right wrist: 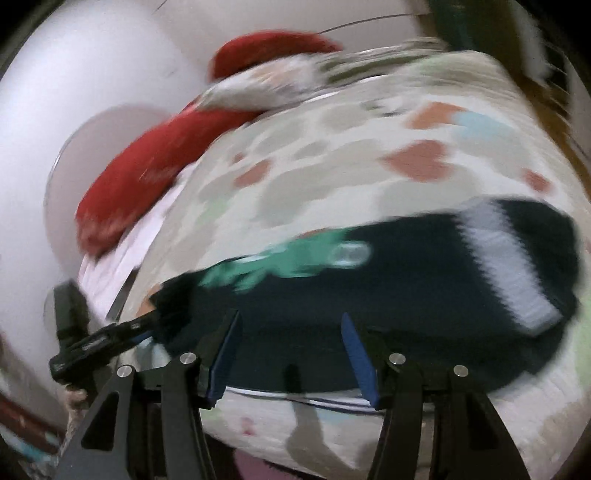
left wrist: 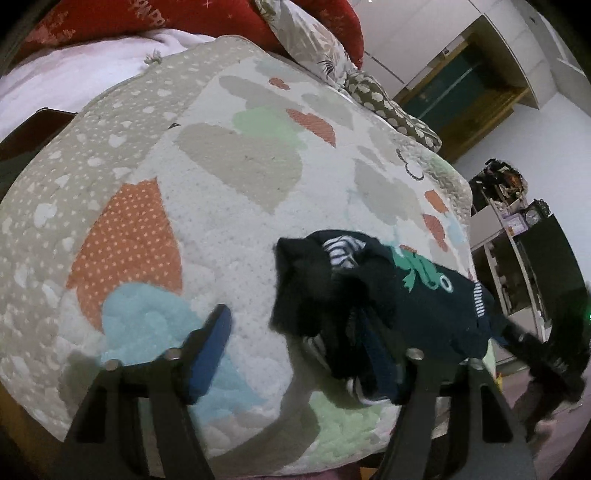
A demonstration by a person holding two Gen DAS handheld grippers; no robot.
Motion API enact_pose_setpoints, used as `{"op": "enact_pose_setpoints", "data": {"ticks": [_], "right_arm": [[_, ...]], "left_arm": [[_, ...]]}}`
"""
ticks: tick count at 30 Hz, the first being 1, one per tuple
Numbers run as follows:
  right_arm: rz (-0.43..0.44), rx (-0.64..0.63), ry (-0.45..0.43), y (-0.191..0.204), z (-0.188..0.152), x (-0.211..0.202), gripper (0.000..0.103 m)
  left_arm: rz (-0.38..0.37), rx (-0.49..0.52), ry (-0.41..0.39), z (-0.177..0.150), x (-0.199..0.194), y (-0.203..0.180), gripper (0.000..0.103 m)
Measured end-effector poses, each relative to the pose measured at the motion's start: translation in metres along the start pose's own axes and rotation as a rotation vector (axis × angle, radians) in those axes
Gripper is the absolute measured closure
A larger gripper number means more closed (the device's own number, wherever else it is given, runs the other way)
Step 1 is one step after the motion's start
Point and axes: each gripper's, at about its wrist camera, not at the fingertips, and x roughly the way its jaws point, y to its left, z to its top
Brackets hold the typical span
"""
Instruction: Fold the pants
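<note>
The dark navy pants [left wrist: 424, 306] with a green print and striped trim lie bunched on the patterned quilt [left wrist: 229, 192]. My left gripper [left wrist: 295, 347] is open; its right finger is under the bunched cloth, its left finger [left wrist: 210, 350] is bare. In the blurred right wrist view the pants [right wrist: 406, 295] lie spread out, with a striped waistband [right wrist: 509, 266] at the right. My right gripper [right wrist: 290, 354] is open just above the pants' near edge. The left gripper [right wrist: 110, 339] shows there at the pants' left end.
Red pillows [left wrist: 147, 18] and a leaf-print pillow [left wrist: 306, 40] lie at the bed's far end. A wardrobe [left wrist: 472, 85] and shelves [left wrist: 517, 236] stand beyond the bed's right side. The bed's near edge [right wrist: 332, 443] is just below my right gripper.
</note>
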Motion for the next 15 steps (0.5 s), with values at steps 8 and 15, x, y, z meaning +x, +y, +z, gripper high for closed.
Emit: {"op": "enact_pose_setpoints", "data": {"ticks": [8,15], "right_arm": [[0.056,-0.118,0.161,0.081,0.012,0.067,0.042],[0.033,-0.187,0.236,0.120,0.018,0.100,0.042]], "left_arm": [[-0.046,-0.044,-0.014,-0.008,-0.014,0.025,0.070],[-0.031,-0.045,-0.027,-0.018,-0.023,0.029,0.070]]}}
